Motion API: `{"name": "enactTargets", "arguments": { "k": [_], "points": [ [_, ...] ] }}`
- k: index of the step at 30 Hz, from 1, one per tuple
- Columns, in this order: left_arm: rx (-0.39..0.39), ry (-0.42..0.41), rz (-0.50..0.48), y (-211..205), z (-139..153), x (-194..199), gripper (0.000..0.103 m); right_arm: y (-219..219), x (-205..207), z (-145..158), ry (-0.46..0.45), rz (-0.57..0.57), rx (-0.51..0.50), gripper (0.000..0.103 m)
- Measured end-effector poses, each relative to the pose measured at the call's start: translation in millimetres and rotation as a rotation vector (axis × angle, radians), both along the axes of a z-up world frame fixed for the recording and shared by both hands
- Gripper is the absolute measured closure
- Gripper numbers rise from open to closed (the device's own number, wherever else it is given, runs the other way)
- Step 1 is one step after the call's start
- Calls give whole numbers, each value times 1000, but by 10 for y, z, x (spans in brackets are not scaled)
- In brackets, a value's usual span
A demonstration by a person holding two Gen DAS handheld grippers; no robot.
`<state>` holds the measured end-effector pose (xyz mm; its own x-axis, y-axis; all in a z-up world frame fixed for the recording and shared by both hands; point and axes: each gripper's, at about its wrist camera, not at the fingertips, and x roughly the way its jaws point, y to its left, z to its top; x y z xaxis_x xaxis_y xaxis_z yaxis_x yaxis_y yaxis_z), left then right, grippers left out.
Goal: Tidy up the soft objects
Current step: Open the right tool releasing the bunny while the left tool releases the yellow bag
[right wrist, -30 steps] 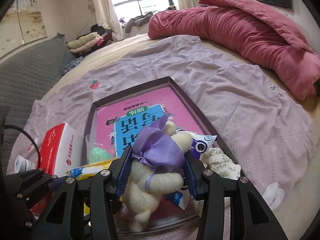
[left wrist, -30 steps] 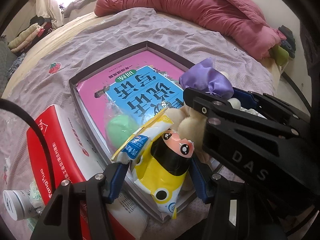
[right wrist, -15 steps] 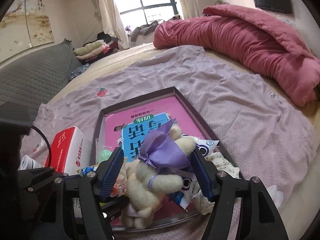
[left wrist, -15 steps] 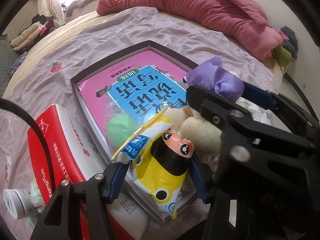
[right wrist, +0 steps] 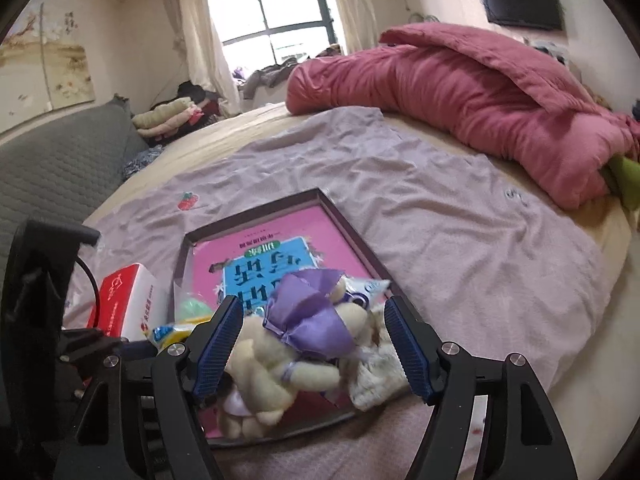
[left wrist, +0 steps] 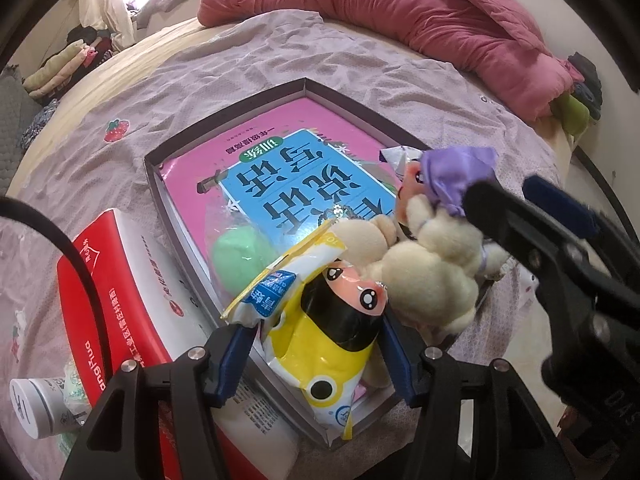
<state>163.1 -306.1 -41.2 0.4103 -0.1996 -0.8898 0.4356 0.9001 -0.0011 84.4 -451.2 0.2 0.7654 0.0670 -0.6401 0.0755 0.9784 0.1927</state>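
A cream plush toy with a purple bow (right wrist: 296,344) lies in the dark shallow box (right wrist: 352,236) on a pink book. My right gripper (right wrist: 314,344) is open, its jaws wide on either side of the plush and apart from it. The plush also shows in the left wrist view (left wrist: 432,268). My left gripper (left wrist: 316,344) is shut on a yellow snack bag (left wrist: 320,320) with a cartoon face, held over the box's near corner (left wrist: 332,436). A green ball (left wrist: 236,256) lies in the box beside the bag.
A red and white tissue box (left wrist: 120,304) lies left of the box, with a white bottle (left wrist: 32,408) near it. A lilac sheet (right wrist: 460,220) covers the bed. A pink quilt (right wrist: 460,84) is heaped at the far side. A white cloth (right wrist: 380,372) lies by the box's right edge.
My right gripper has opened and drawn back and up, leaving the plush toy lying in the box. My left gripper still holds the yellow bag in the same place.
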Motion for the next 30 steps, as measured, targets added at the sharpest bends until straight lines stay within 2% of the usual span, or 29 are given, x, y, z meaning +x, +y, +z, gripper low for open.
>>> {"name": "enactTargets", "arguments": {
  "k": [2,4,6,19,30],
  "points": [
    [1,-1,4,10,3,6,44,-21,-57,-29,8,1,-10,29],
    [1,-1,3,14,3,10,44,-27,-64,-114,54,0,-33,29],
    [34,-12,-3,-10,-9,-6,44,-62,-55,-196,77,-14,-23,29],
    [38,-9,0,-40,-36,33,43,-186,210,-442,146,-55,-49,29],
    [-5,-18,4,17,65,22,36,-273,-29,-152,37,-85,-23,28]
  ]
}}
